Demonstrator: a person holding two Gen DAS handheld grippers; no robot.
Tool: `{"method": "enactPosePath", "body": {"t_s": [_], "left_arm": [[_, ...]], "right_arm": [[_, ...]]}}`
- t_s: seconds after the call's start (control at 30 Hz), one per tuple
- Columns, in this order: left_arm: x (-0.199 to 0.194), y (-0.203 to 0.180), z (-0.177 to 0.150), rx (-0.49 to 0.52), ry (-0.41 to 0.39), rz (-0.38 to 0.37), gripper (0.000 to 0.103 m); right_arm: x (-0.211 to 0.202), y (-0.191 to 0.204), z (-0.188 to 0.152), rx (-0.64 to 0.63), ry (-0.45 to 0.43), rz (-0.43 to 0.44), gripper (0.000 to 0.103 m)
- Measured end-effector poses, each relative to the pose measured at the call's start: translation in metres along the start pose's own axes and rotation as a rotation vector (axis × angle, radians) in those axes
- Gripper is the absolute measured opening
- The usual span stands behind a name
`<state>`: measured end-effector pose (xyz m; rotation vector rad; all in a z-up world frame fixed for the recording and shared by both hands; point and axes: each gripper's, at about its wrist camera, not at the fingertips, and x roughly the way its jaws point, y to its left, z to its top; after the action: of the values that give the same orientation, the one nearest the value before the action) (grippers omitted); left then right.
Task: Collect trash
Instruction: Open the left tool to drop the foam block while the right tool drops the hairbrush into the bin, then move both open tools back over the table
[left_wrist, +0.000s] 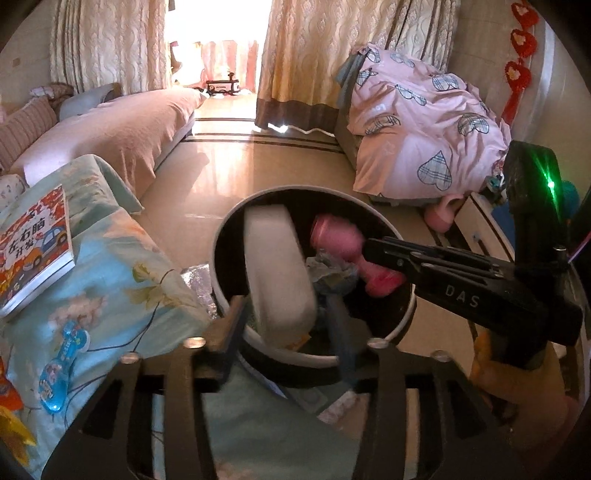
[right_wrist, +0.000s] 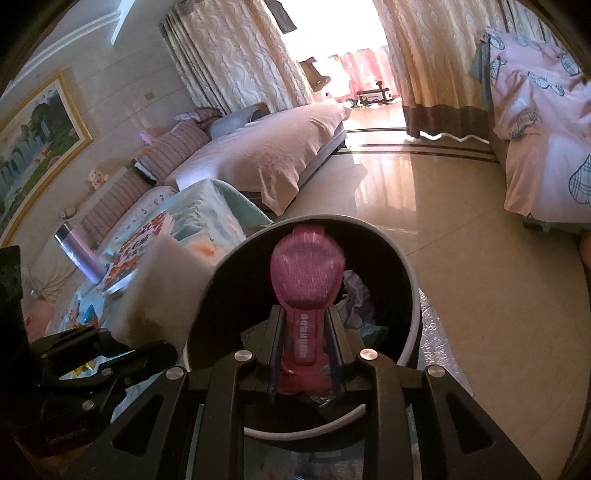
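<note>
Right gripper (right_wrist: 306, 350): jaws narrow, clamped on the neck of a pink bottle (right_wrist: 306, 280), bulb end ahead of the tips, over the bin (right_wrist: 413, 295) mouth. Probably light, stiff plastic, slick; hold at the neck looks sound. Left gripper (left_wrist: 288, 314): jaws about half wide, pads apparently clear of a blurred white block (left_wrist: 277, 266) tilted between and beyond the tips, over the bin. Block likely light, soft, foam-like; best taken across the narrow sides. Crumpled paper below both. Bin rim close under the tips; bed edge left of the jaws, open floor ahead and right.
</note>
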<state>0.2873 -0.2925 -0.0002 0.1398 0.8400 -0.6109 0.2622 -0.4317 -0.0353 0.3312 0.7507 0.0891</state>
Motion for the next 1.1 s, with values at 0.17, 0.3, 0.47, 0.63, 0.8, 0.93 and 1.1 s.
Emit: {"method": "enactPosePath", "body": {"t_s": [0.17, 0.3, 0.47, 0.63, 0.8, 0.93, 1.1], "left_arm": [[-0.009, 0.007, -0.011, -0.024, -0.008, -0.006, 0.056], [-0.021, 0.017, -0.027, -0.07, -0.011, -0.008, 0.06], [-0.04, 0.033, -0.053, -0.127, -0.018, 0.017, 0.068], [-0.063, 0.058, -0.082, -0.195, -0.019, 0.053, 0.07], [-0.086, 0.087, -0.11, -0.262, -0.028, 0.103, 0.07], [-0.103, 0.11, -0.132, -0.318, -0.038, 0.146, 0.07], [-0.121, 0.137, -0.156, -0.389, -0.048, 0.181, 0.071]], "right_arm": [[-0.005, -0.001, -0.006, 0.025, -0.009, 0.02, 0.038], [-0.018, 0.005, -0.011, 0.04, -0.041, 0.054, 0.061], [-0.036, 0.024, -0.02, 0.052, -0.087, 0.103, 0.092], [-0.044, 0.054, -0.039, 0.03, -0.085, 0.134, 0.098], [-0.043, 0.082, -0.057, 0.006, -0.063, 0.171, 0.098], [-0.036, 0.104, -0.071, -0.02, -0.031, 0.191, 0.098], [-0.024, 0.128, -0.086, -0.041, 0.011, 0.217, 0.098]]}}
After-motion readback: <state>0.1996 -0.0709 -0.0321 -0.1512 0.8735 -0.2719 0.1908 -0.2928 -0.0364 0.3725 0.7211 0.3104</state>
